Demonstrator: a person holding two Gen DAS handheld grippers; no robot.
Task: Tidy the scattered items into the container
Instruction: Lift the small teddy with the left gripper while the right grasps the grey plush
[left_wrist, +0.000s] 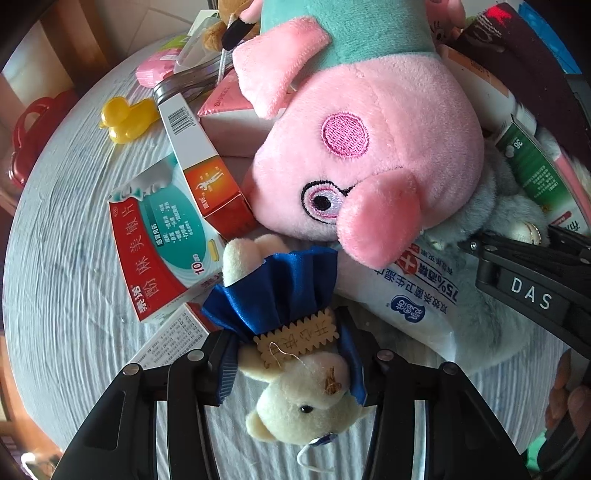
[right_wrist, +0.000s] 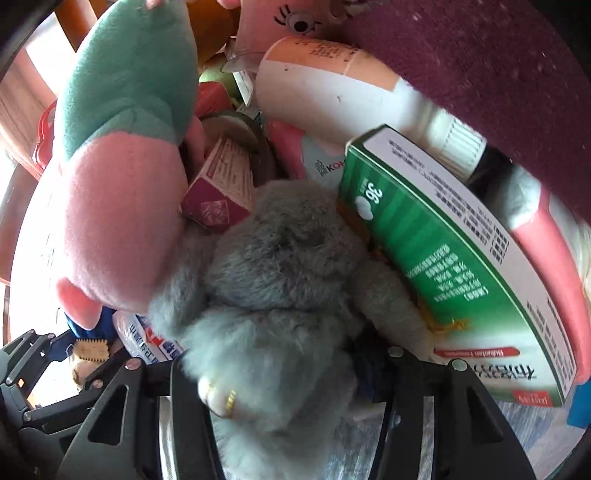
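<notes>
In the left wrist view my left gripper (left_wrist: 295, 363) is shut on a small cream teddy bear (left_wrist: 303, 402) in a blue satin dress, lying on the white cloth. A big pink pig plush (left_wrist: 369, 147) lies just beyond it, with medicine boxes (left_wrist: 162, 240) to the left. In the right wrist view my right gripper (right_wrist: 280, 373) is shut on a grey furry plush (right_wrist: 273, 288). The pig plush (right_wrist: 122, 184) is to its left and a green box (right_wrist: 443, 258) leans against its right. The right gripper also shows in the left wrist view (left_wrist: 476, 245).
A yellow duck toy (left_wrist: 127, 118), a pink item (left_wrist: 155, 68) and a metal tin (left_wrist: 192, 79) lie at the back left. A wipes packet (left_wrist: 413, 299) lies under the pig. A white bottle (right_wrist: 343, 92) and dark red fabric (right_wrist: 498, 92) crowd the right.
</notes>
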